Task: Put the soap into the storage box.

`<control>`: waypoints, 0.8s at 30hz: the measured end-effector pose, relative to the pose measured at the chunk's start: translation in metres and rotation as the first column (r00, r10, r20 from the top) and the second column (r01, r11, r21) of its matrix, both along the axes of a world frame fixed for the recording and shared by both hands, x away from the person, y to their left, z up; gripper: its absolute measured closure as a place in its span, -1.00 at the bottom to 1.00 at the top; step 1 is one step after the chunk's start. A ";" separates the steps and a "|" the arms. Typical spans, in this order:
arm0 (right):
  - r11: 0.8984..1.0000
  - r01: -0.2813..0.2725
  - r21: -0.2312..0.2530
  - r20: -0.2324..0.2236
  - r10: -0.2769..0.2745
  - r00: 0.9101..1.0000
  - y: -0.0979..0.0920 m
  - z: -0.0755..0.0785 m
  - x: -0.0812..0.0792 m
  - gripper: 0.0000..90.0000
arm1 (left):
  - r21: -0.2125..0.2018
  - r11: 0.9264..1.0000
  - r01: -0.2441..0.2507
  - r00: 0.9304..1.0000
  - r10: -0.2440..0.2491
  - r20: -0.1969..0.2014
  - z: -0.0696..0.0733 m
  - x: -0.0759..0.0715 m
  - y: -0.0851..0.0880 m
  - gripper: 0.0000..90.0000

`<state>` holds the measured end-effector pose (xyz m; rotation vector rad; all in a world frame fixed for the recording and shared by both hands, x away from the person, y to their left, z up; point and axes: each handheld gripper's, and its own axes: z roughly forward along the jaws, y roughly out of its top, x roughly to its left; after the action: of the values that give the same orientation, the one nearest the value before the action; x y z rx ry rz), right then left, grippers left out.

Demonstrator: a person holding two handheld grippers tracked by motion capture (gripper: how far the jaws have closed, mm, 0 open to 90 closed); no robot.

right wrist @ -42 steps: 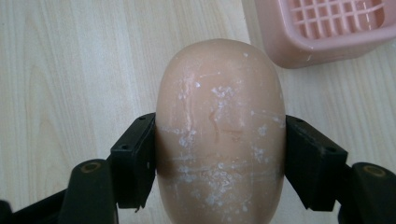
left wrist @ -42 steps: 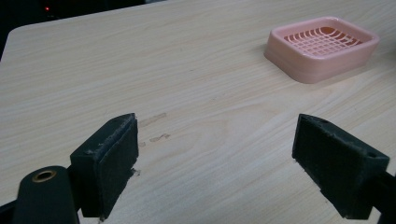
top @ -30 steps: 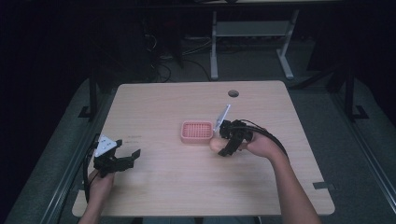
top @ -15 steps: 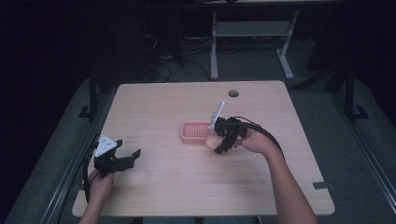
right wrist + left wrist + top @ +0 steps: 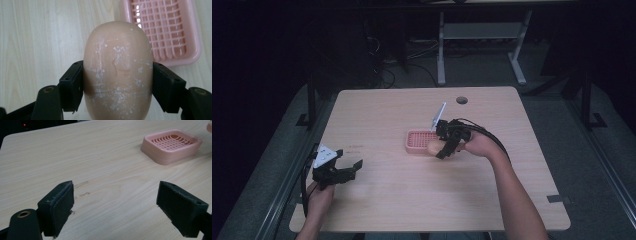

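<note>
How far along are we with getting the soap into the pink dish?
Done: the right tongs are clamped on the soap bar, lifted beside the pink dish. In hand: carrying it over. Left: setting it in the dish, which is empty. The left tongs sit open and idle.

The desk (image 5: 105,170) is pale matt wood-grain laminate. The pink dish (image 5: 172,147) looks like smooth moulded plastic with a grid. The peach soap (image 5: 117,72) is waxy, scuffed, white-flecked.
</note>
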<state>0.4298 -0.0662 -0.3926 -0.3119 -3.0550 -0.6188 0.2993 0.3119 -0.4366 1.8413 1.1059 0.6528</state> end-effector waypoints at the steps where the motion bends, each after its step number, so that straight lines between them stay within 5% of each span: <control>1: 1.000 -0.003 0.011 0.001 0.003 1.000 0.001 0.000 0.002 -0.29 | 0.000 1.000 0.000 1.000 0.000 0.000 0.000 0.000 0.000 -0.69; 24: 1.000 -0.009 0.006 -0.015 0.010 1.000 0.023 0.007 0.027 -0.29 | -0.008 1.000 -0.001 1.000 0.001 0.003 0.000 0.001 0.000 -0.68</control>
<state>0.4570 -0.0437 -0.3856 -0.3003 -3.0385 -0.6217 0.2999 0.3121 -0.4367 1.8326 1.1062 0.6515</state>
